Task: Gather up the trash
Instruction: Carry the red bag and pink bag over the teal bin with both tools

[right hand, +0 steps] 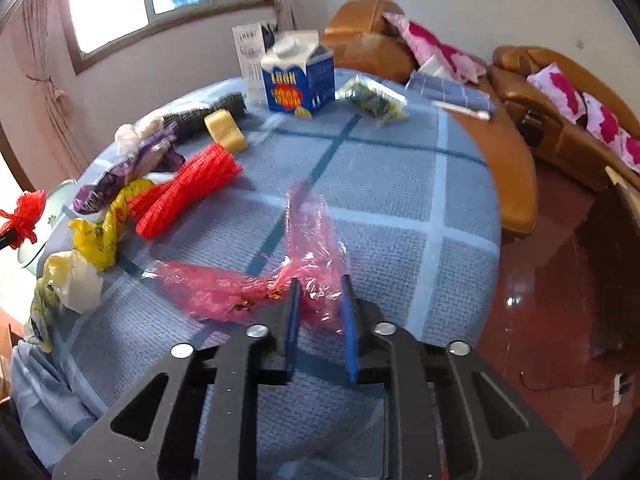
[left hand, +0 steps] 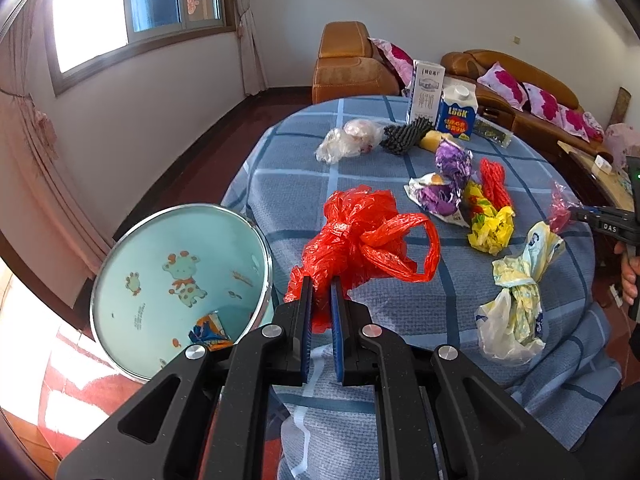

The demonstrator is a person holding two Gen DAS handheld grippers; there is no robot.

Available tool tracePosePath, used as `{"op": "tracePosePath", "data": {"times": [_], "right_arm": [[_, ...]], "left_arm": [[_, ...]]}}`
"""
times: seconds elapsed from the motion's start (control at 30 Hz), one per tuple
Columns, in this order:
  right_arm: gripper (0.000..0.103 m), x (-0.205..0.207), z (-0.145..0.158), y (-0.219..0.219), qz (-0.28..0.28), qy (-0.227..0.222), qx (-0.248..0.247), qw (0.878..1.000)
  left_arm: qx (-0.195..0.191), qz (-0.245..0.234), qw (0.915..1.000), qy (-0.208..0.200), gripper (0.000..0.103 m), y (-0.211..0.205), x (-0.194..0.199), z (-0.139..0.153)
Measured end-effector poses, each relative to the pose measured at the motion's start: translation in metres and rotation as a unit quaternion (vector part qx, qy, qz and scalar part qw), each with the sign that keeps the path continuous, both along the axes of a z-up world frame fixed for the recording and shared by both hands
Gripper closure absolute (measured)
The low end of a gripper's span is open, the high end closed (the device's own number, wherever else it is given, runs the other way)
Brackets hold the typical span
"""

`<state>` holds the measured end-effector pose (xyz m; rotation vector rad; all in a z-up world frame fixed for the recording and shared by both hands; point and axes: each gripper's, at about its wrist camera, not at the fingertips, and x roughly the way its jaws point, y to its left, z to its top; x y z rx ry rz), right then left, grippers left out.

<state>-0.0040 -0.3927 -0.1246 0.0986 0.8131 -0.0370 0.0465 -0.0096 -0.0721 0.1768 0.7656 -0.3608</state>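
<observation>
left gripper (left hand: 321,295) clamped on a red plastic bag (left hand: 360,240); right gripper (right hand: 321,298) at a pink plastic bag (right hand: 280,276).

left jaws stand narrow, pinching the crumpled red plastic bag at the tabletop (left hand: 400,308) edge, just beside the open teal bin (left hand: 180,280), which holds a small wrapper (left hand: 210,334). right jaws stand partly open around the thin pink plastic bag lying on the checked blue cloth; whether they grip it cannot be told. further out lie a yellow bag (right hand: 100,232), a red mesh net (right hand: 188,192), a purple wrapper (left hand: 444,192), a yellow sponge (right hand: 226,130) and two upright cartons (left hand: 458,110).
</observation>
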Motion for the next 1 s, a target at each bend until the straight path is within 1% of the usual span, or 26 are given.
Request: {"op": "tracePosePath", "data": {"times": [0.07,0.23,0.33,0.43,0.57,0.77,1.0], "right_arm": [[0.091,-0.005,0.011,0.002,-0.009,-0.022,0.007,1.000],[0.092,-0.003,0.046,0.001,-0.019,-0.064,0.030,0.997],[0.092,0.008,0.064,0.009,-0.016,-0.085,0.047,0.995],[0.092,0.022,0.072,0.024,-0.005,-0.092,0.052,0.994],[0.092,0.048,0.083,0.059,0.025,-0.100,0.047,0.993],[0.092,0.081,0.093,0.111,0.070,-0.108,0.027,0.991],[0.092,0.105,0.097,0.164,0.120,-0.110,-0.009,0.987]], "left_arm": [[-0.001,0.001,1.0000,-0.006,0.095,0.001,-0.001,0.004],[0.001,0.013,0.9997,-0.019,0.095,0.008,-0.003,0.015],[0.004,0.023,0.9995,-0.021,0.095,0.013,-0.003,0.017],[0.010,0.036,0.9990,-0.026,0.095,0.021,-0.001,0.020],[0.017,0.054,0.9980,-0.029,0.095,0.033,0.003,0.023],[0.037,0.097,0.9942,-0.030,0.095,0.057,0.009,0.022],[0.058,0.129,0.9895,-0.029,0.095,0.076,0.016,0.018]]}}
